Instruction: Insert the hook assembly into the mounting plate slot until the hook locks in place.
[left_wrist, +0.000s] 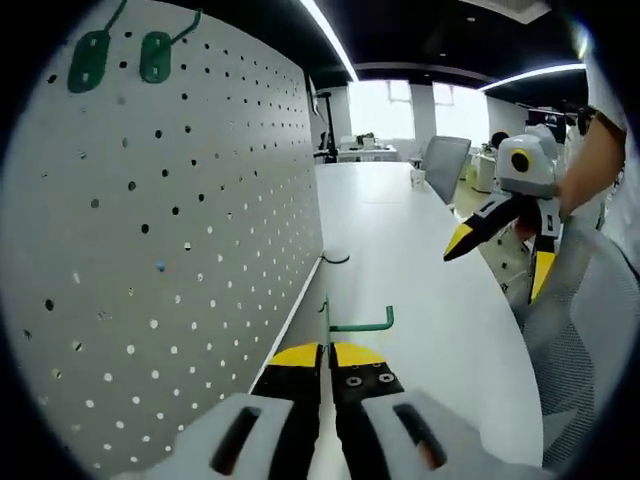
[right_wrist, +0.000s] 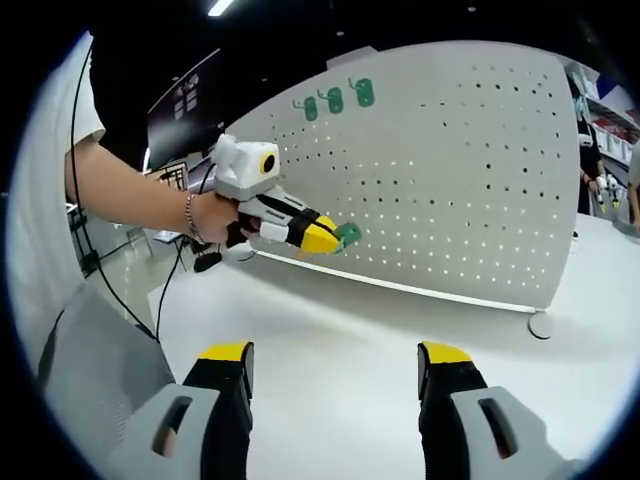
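My left gripper (left_wrist: 327, 352) is shut on a green hook assembly (left_wrist: 362, 323), whose wire arm sticks out to the right of the jaws. It is held close to the lower part of the white pegboard mounting plate (left_wrist: 180, 250). Two green hooks (left_wrist: 88, 60) hang at the plate's top. In the right gripper view, the left gripper (right_wrist: 325, 240) holds the green hook (right_wrist: 348, 235) in front of the plate (right_wrist: 460, 170), apart from it. Three green hooks (right_wrist: 335, 100) are mounted high on it. My right gripper (right_wrist: 335, 355) stands open and holds nothing; it also hangs over the table's right edge (left_wrist: 498, 262).
The plate stands upright on a long white table (left_wrist: 410, 260). A small black hook (left_wrist: 335, 258) lies by its base. A cup (left_wrist: 417, 178) and a grey chair (left_wrist: 443, 160) are at the far end. The plate's round foot (right_wrist: 540, 325) rests on the table.
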